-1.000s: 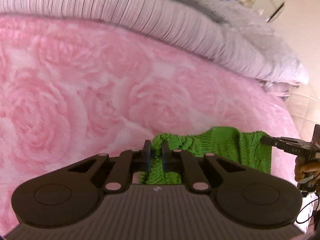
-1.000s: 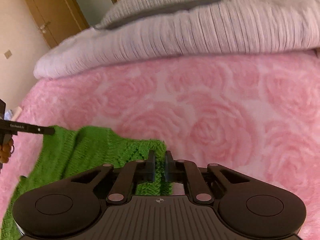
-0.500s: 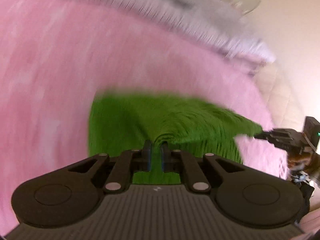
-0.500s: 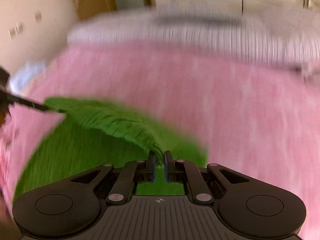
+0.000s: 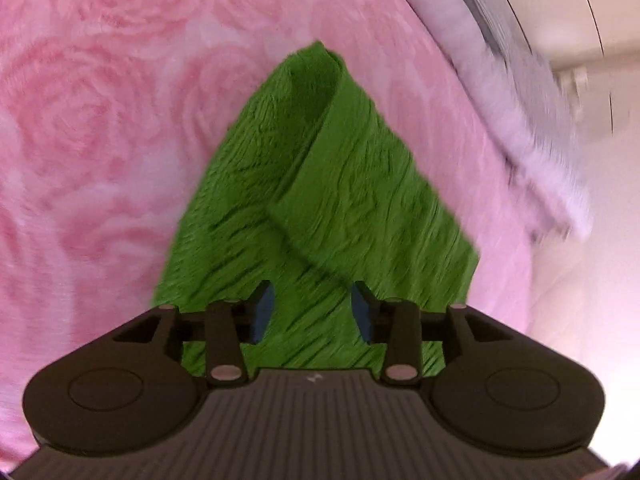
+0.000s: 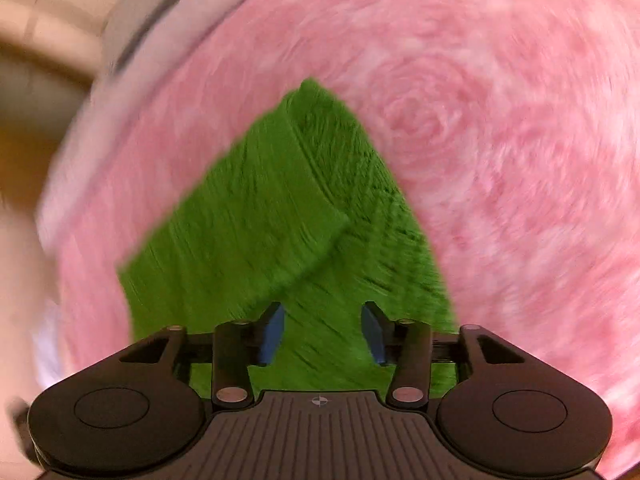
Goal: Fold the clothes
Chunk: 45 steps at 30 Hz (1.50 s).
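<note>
Left wrist view: the left tongs (image 5: pixel 312 312) stand wide apart, their 2 blue-padded fingers (image 5: pixel 264 312) spread with nothing between them but the cloth below. Directly ahead lies the green knitted garment (image 5: pixel 320 184), resting on the pink rose-patterned bedspread (image 5: pixel 92 120). The garment narrows to a point at its far end, and 1 folded layer crosses diagonally over the layer beneath. At the upper right, a pale lilac ribbed duvet (image 5: pixel 532 152) runs along the edge of the bedspread, blurred by motion.

Right wrist view: the right tongs (image 6: pixel 322 332) are likewise wide, both blue pads (image 6: pixel 274 334) clear of the fabric edges and gripping nothing. The green knitted garment (image 6: pixel 280 220) fills the space ahead of them, its left layer lapped over the right, tapering to a far tip. It lies on the pink rose-patterned bedspread (image 6: pixel 500 140). At the upper left the pale lilac ribbed duvet (image 6: pixel 132 28) shows, heavily blurred, with a beige surface behind it that cannot be identified.
</note>
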Tool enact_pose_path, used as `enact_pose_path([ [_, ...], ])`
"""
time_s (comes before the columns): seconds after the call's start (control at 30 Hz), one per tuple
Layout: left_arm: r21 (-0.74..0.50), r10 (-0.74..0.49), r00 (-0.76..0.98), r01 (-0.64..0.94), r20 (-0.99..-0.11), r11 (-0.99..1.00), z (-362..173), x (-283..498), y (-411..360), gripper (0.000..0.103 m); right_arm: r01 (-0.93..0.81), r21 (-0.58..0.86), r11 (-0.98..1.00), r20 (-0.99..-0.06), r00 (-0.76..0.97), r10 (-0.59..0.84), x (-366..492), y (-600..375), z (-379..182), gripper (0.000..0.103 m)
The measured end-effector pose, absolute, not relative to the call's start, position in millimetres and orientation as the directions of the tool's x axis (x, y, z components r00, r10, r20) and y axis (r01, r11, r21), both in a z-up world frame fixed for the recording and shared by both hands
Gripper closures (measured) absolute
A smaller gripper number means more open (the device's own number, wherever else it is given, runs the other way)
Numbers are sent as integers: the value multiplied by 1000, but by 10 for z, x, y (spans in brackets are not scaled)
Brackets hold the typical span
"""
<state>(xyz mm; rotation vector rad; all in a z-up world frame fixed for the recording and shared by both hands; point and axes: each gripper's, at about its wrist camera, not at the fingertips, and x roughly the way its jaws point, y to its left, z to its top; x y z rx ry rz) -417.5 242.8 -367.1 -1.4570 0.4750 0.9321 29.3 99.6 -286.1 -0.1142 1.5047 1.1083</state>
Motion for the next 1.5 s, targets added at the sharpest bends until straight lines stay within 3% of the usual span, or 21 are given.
enact_pose_path([
  [0.13, -671, 309, 600, -702, -738, -240, -3756, -4137, 2556, 66, -507, 628, 590, -769, -294, 567, 361, 1088, -2999, 53],
  [0.43, -700, 356, 614, -683, -704, -208, -3777, -4107, 2559, 65, -267, 702, 660, -712, -264, 650, 574, 1076, -3334, 53],
  [0.5, -706, 366, 617, -680, -697, -198, -3781, -4101, 2557, 70, -253, 712, 655, -702, -249, 667, 581, 1092, -3361, 54],
  [0.53, -709, 371, 618, -678, -693, -194, -3782, -4098, 2557, 81, -254, 711, 655, -703, -242, 669, 584, 1103, -3374, 54],
  [0.57, -712, 376, 620, -677, -689, -189, -3784, -4095, 2556, 95, -278, 701, 657, -713, -236, 661, 588, 1125, -3352, 78],
  [0.6, -714, 380, 621, -675, -685, -185, -3786, -4092, 2555, 95, -303, 690, 657, -722, -229, 653, 592, 1148, -3329, 96],
  [0.8, -701, 408, 623, -710, -667, -63, -3540, -4143, 2299, 95, -469, 698, 541, -684, -213, 698, 583, 1009, -2926, 96],
  [0.97, -674, 392, 610, -738, -689, -36, -3360, -4316, 1699, 95, -494, 713, 497, -665, -251, 704, 516, 496, -2687, 96],
  [1.27, -628, 376, 577, -778, -725, -15, -3493, -4472, 1023, 95, -468, 705, 533, -689, -274, 671, 420, -305, -2917, 96],
  [1.5, -527, 357, 567, -823, -742, 211, -3598, -4402, 1042, 93, -505, 688, 522, -685, -212, 697, 327, -500, -3288, 97],
])
